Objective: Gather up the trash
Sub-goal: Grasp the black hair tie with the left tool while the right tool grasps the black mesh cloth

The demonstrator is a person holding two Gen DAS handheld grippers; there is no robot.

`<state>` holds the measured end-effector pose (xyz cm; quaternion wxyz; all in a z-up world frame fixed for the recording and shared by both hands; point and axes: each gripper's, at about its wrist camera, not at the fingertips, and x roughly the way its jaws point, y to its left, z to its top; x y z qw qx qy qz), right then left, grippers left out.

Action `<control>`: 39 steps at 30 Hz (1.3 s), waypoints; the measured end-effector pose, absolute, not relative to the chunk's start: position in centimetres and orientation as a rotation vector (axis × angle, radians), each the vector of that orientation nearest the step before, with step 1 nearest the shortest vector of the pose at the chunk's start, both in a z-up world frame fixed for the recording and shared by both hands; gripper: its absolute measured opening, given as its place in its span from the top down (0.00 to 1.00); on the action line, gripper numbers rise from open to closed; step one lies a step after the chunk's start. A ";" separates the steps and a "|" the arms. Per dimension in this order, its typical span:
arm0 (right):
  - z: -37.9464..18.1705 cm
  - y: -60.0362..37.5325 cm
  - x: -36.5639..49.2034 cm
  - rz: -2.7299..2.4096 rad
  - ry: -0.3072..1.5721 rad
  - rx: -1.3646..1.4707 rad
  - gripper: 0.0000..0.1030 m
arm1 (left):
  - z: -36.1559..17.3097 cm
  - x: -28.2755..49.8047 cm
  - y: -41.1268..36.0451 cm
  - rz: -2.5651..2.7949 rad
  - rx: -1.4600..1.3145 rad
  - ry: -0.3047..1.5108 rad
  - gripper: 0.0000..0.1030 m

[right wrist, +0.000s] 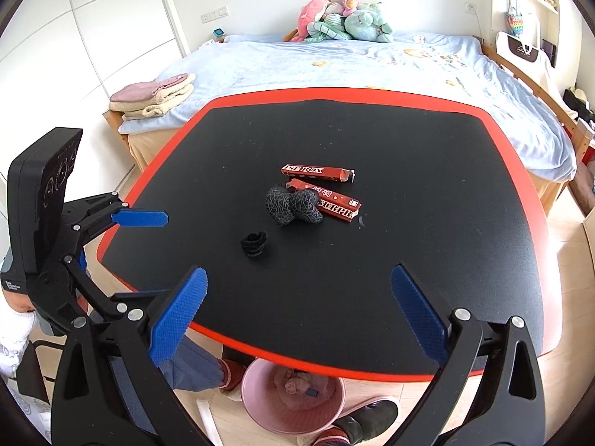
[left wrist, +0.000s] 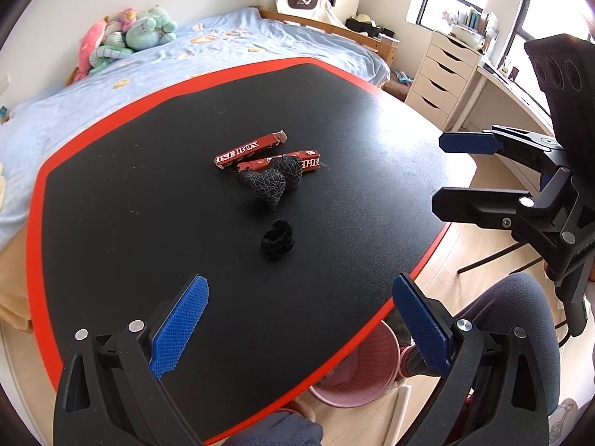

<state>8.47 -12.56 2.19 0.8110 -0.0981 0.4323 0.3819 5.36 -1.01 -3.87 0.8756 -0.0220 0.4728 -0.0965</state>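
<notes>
Both tongs, left (left wrist: 299, 329) and right (right wrist: 297, 316), are held wide apart, nothing gripped. Red boxes (right wrist: 318, 173) look light, crushable cardboard, prob best pinched mid-length across the narrow sides.

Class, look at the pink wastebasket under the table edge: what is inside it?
In the right wrist view the pink wastebasket holds crumpled pinkish paper and a small dark scrap. The table covers its far rim; deeper contents are hidden.
</notes>
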 end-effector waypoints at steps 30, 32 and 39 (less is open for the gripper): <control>-4.4 -5.5 16.0 0.940 1.019 -0.218 0.45 | -8.7 10.7 0.1 -0.256 -0.077 1.053 0.41; -4.6 -5.3 16.2 0.947 1.023 -0.214 0.51 | -8.8 10.8 0.1 -0.255 -0.072 1.055 0.47; -4.5 -4.8 16.2 0.976 1.009 -0.216 0.66 | -9.0 10.9 0.1 -0.257 -0.069 1.068 0.70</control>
